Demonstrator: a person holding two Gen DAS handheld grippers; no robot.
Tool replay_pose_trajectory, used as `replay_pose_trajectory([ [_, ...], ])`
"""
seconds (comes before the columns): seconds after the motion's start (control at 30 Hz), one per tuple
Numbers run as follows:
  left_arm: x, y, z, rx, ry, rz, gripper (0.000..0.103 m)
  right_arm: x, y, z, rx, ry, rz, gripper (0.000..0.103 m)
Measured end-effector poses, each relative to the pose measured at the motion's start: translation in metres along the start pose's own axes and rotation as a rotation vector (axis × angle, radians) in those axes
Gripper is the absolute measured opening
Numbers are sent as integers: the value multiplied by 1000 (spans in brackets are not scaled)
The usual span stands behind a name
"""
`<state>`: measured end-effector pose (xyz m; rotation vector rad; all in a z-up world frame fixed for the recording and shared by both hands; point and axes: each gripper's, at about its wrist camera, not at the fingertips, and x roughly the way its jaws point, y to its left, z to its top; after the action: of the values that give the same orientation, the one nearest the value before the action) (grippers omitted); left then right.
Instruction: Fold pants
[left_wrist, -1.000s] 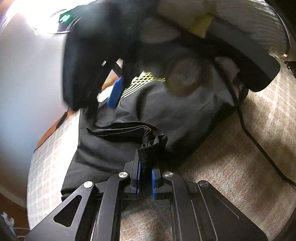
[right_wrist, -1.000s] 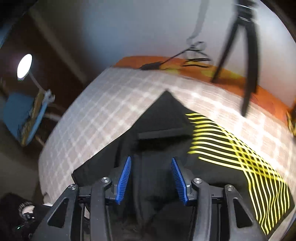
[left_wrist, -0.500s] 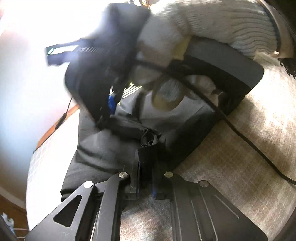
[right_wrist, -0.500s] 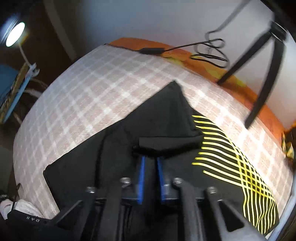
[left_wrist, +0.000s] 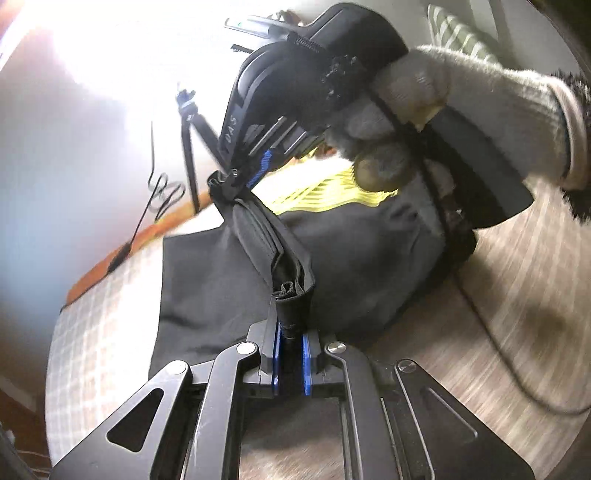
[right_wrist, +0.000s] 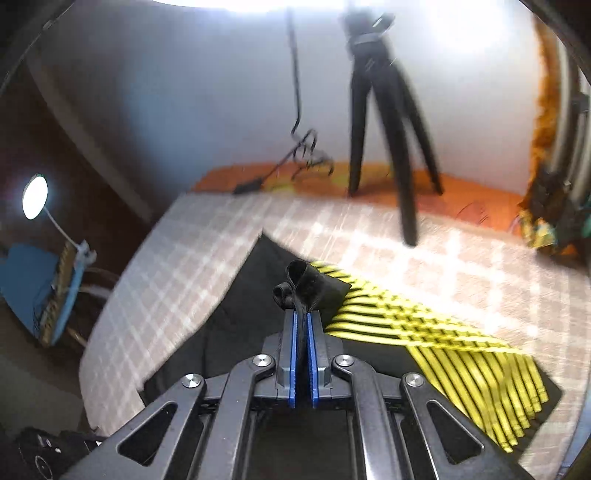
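Black pants (left_wrist: 229, 273) with a yellow line pattern (right_wrist: 461, 354) lie spread on a checked cloth-covered surface (right_wrist: 192, 266).

Left gripper (left_wrist: 291, 354): jaws nearly together, blue pads pinching a bunched fold of the black fabric. The fold stands up straight out of the pads, and from it a taut ridge of cloth runs up and away toward the other tool. The rest of the garment hangs and spreads below and to both sides of this ridge, so the pinched edge sits raised off the surface.

Right gripper (right_wrist: 303, 332): its jaws have just been closing and now stand almost together, with a thin strip of black cloth clamped between the blue pads. A small curled loop of fabric pokes out just past the fingertips. The yellow-lined part of the pants lies directly right of and beyond this gripper; plain black cloth lies to its left and under it.

From the left wrist view, the right gripper (left_wrist: 255, 173) appears high in the frame, held by a hand (left_wrist: 461, 110) in a grey knit glove. The far end of the fabric ridge meets its fingers; the contact looks like a pinch, though blur makes the exact hold hard to read there.

Beyond the pants: a black tripod (right_wrist: 388, 122) stands on an orange strip (right_wrist: 461, 199) along the wall, with a dark cable (right_wrist: 299, 147) trailing beside it. A lit lamp (right_wrist: 35, 192) shows at far left.
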<state>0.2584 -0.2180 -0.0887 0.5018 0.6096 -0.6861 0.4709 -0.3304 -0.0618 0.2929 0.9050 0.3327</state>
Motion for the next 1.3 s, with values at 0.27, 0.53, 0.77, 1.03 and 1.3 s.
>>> replay_pose_trajectory([
  [0.27,22,-37,39,-1,-29,-90,7,-33,-46,9,70,-61,-21,2],
  [0.53,45,-51,51,-4,6,-163,6,-36,-93,-15,149,-44,-50,2],
  [0.77,55,-58,56,49,13,-191,6,-53,-127,-44,249,-73,-43,1],
  [1.03,80,-51,50,29,38,-247,10,-59,-135,-47,250,-56,-123,5],
  [1.3,49,-18,43,-46,7,-311,52,-74,-99,-39,102,-123,-158,27],
])
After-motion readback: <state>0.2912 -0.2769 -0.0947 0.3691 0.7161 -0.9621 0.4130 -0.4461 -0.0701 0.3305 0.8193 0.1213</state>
